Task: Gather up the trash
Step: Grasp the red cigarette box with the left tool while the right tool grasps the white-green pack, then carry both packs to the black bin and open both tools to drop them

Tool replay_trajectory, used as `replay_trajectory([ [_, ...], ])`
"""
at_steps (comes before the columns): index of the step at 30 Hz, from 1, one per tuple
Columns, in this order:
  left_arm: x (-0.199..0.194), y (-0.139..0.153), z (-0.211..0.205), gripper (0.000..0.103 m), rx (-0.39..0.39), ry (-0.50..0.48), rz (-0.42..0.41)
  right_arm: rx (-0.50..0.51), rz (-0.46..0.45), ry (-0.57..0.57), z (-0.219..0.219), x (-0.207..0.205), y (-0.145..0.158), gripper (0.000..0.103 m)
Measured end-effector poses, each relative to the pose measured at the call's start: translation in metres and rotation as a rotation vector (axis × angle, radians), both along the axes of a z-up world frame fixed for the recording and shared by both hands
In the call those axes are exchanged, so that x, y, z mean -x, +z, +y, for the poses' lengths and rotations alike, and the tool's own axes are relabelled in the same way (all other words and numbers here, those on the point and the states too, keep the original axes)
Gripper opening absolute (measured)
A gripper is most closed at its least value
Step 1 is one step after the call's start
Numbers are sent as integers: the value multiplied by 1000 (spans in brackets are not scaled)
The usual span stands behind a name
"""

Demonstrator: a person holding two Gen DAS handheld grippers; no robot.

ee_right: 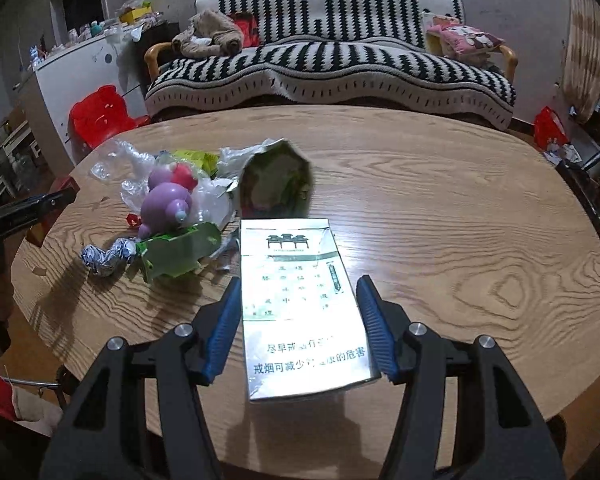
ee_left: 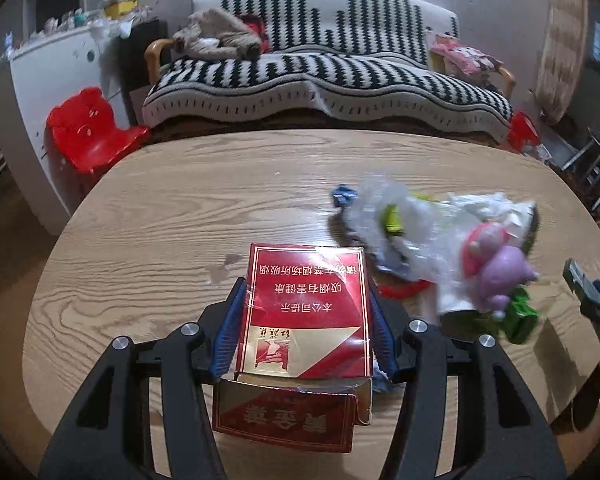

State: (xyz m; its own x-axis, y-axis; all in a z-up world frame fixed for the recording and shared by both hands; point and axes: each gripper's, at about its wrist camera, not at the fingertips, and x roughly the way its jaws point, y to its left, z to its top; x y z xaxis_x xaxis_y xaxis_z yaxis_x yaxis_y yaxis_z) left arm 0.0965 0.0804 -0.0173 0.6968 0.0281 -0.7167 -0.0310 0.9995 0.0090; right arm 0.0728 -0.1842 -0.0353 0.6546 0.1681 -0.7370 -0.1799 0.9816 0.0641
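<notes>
The left claw (ee_left: 305, 320) is pinching the red box (ee_left: 306, 312) by its sides. The right claw (ee_right: 298, 320) is squeezing a white box (ee_right: 300, 304). Both look light and easy to crush.

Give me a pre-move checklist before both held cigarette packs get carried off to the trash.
1. Left gripper clamps the red cigarette pack on both sides: ok.
2. Red pack's torn lid flap hangs loose: not ok.
3. Right gripper holds the white cigarette pack: ok on its left pad; contact on the right, cannot tell.
4. Trash bin in sight: not ok, none visible.
5. Table cleared: not ok, the wrapper pile remains.
</notes>
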Motion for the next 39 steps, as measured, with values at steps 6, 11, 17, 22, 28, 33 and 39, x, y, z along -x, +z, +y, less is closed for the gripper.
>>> replay_trajectory([
  [6,24,21,-80,55,13,-148,-41,-20,-38,-81,-58,39,21,57],
  [11,53,31,-188,55,43,-374,-68,-33,-66,-212,-133,78,34,57],
  [17,91,16,-323,55,78,-634,-34,-50,-65,-438,-243,147,33,57],
  [22,123,-10,-423,55,96,-820,27,-65,0,-620,-323,210,7,57],
  [28,156,-58,-513,55,116,-968,143,-118,130,-787,-394,266,-34,57],
  [33,158,-92,-556,55,115,-1022,219,-167,168,-838,-421,291,-48,57],
  [39,163,-106,-585,55,129,-1041,249,-191,183,-851,-428,293,-56,57],
])
